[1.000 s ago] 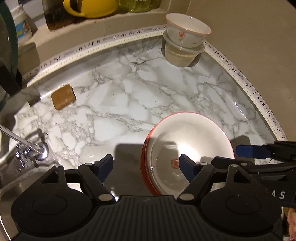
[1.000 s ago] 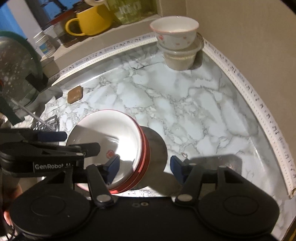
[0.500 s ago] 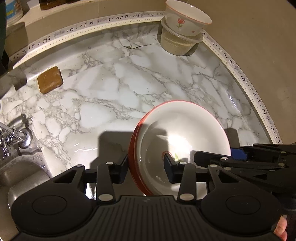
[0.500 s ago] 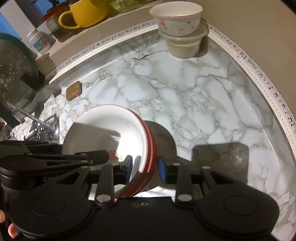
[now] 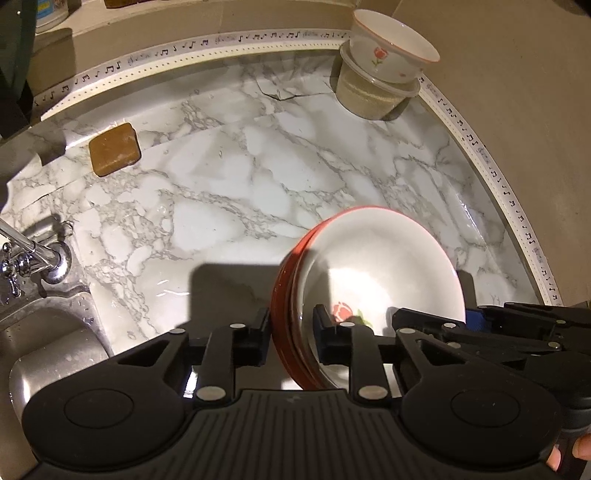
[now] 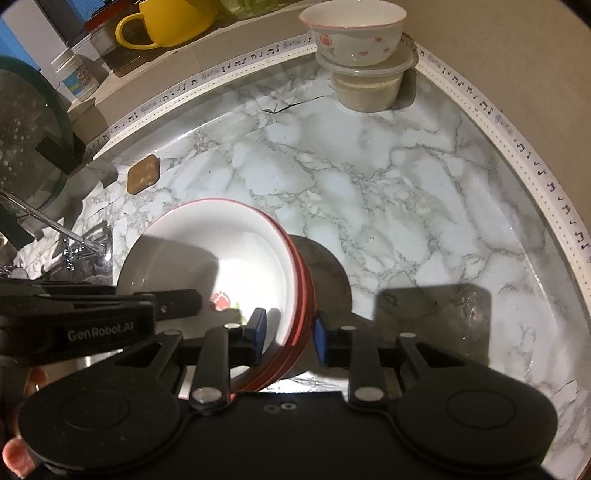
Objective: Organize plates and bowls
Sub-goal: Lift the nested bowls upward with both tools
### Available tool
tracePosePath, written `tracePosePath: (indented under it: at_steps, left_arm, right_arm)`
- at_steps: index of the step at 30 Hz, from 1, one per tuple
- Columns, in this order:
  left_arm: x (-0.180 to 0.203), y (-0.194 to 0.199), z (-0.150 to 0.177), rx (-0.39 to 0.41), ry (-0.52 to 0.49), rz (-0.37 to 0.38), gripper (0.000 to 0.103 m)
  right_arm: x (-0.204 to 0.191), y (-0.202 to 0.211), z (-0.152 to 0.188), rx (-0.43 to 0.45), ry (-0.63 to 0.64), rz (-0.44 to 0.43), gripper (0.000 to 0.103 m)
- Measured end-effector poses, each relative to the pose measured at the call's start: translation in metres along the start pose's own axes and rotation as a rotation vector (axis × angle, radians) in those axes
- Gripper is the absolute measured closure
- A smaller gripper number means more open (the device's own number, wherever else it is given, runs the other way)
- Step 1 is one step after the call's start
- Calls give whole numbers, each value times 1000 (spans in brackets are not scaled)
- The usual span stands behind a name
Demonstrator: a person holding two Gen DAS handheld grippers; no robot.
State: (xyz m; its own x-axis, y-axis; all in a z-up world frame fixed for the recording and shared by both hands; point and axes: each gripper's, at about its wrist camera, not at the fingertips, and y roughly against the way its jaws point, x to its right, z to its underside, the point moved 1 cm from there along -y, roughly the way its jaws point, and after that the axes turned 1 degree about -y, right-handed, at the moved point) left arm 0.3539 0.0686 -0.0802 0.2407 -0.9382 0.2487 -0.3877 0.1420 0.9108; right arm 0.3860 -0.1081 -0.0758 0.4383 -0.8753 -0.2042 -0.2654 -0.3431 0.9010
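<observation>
While closing on opposite edges of the red-rimmed plate stack (image 5: 384,273), left gripper (image 5: 290,334) narrowing onto the stack's left rim with pads bracketing the red edges, right gripper (image 6: 289,330) narrowing onto the right rim likewise, each with rim between the jaws and contact appearing made. Sitting on the marble counter (image 5: 229,192) at the near edge, beside the sink (image 5: 44,339) and tap (image 5: 33,258). Resting farther back: brown soap bar (image 5: 114,149) toward the left, small floral bowl (image 6: 356,31) nesting atop a clear lidded container (image 6: 367,88) in the far corner, yellow mug (image 6: 166,22) standing on the ledge behind.
</observation>
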Motion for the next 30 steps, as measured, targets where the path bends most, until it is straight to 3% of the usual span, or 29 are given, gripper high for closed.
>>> tracePosePath:
  at_steps: [17,19,20,22,25,30]
  left_arm:
    - [5,6,4,4,13,-40,82]
    - [5,9,3,17,17,-35,82]
    - [6,11,3,18,12,-41,82]
    - [5,8,2,3,16,-40,83]
    - [7,4,3,1,2,-61,85]
    - [2,3,1,-11,19,-35,85]
  right_arm:
    - [-8,8,1,9,59,37,78]
    - [-9,10,1,16,65,45,81]
    - [-9,13,1,35,72,47,87]
    - [-5,17,-4,27,45,10,87]
    - [-9,15,-6,21,71,41,88]
    - [-6,15,-6,8,78,16,87]
